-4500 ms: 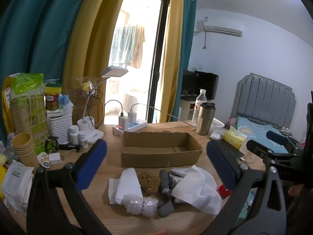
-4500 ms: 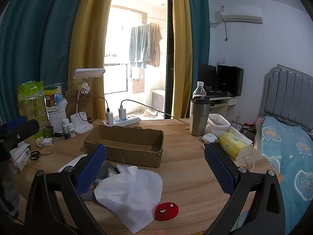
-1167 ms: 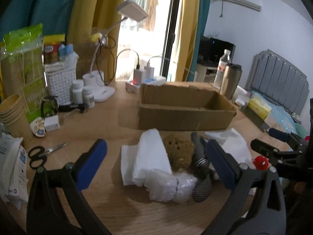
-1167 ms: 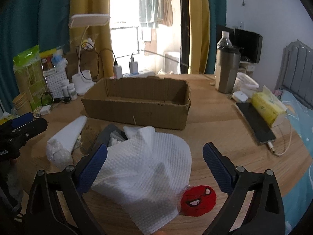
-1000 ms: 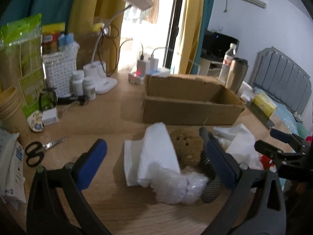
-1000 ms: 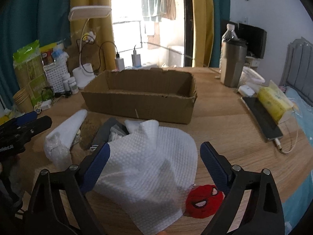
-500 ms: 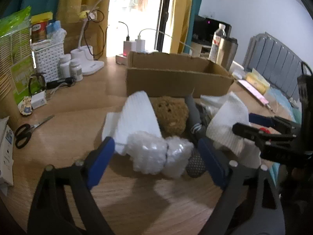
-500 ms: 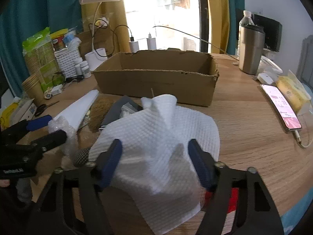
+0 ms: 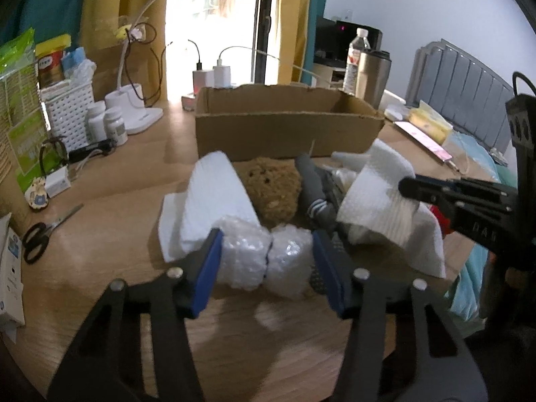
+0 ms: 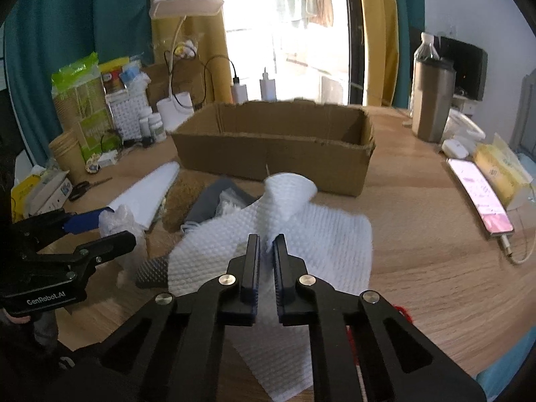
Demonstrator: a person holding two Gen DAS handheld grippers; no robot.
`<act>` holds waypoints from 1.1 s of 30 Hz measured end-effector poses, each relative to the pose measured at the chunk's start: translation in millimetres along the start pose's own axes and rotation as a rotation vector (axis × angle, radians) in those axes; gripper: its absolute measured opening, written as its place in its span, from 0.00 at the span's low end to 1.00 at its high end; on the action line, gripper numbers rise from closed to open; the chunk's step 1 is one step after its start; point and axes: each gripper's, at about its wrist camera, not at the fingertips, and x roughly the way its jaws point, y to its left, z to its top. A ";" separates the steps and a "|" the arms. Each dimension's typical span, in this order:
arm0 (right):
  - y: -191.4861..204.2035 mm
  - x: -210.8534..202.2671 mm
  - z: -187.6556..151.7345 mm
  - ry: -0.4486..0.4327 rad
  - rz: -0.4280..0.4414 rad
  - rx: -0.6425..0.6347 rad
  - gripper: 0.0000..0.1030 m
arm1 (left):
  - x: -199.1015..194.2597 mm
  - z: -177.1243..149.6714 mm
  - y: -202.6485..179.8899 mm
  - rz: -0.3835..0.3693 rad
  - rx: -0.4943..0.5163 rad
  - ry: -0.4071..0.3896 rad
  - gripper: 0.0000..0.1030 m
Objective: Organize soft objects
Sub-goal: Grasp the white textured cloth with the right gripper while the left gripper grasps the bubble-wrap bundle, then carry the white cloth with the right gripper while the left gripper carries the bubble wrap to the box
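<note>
A pile of soft things lies in front of an open cardboard box [image 9: 288,124] [image 10: 274,147]. My left gripper [image 9: 266,251] has its jaws on both sides of a bubble-wrap bundle [image 9: 264,259], touching it. Behind it lie a folded white cloth [image 9: 214,201], a brown plush toy [image 9: 273,189] and grey socks [image 9: 316,191]. My right gripper [image 10: 266,244] is shut on a raised fold of the white dimpled towel [image 10: 301,231], also in the left wrist view [image 9: 385,201]. A red plush [image 10: 403,311] peeks from under my right gripper.
A phone [image 10: 479,197] on a cable and a tissue pack [image 10: 502,171] lie at the right. A steel tumbler [image 10: 432,104] stands behind. Scissors [image 9: 40,234], pill bottles [image 9: 104,124], a white basket [image 9: 67,110], paper cups [image 10: 67,154] and a lamp [image 10: 181,10] crowd the left.
Both grippers dropped onto the pile. My right gripper closed on the white towel. My left gripper narrowed around the bubble wrap.
</note>
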 end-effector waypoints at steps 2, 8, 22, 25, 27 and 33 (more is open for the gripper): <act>1.0 -4.3 2.9 -0.017 -0.001 -0.006 0.06 | -3.2 1.7 -1.0 -0.001 0.005 -0.010 0.52; 0.0 -18.0 12.7 -0.066 -0.009 -0.012 0.06 | -17.8 12.4 0.3 0.002 0.002 -0.058 0.52; -12.7 -40.6 37.6 -0.165 -0.030 -0.008 0.06 | -48.2 42.3 -0.9 -0.034 0.002 -0.174 0.52; -15.5 -43.0 44.7 -0.182 -0.031 -0.009 0.06 | -51.2 51.2 -1.4 -0.035 0.005 -0.194 0.52; -17.7 -43.7 48.9 -0.189 -0.030 -0.010 0.06 | -51.5 55.6 -2.6 -0.035 0.006 -0.201 0.52; -23.6 -43.2 64.2 -0.214 -0.030 -0.016 0.06 | -46.1 72.3 -4.7 -0.042 0.003 -0.208 0.52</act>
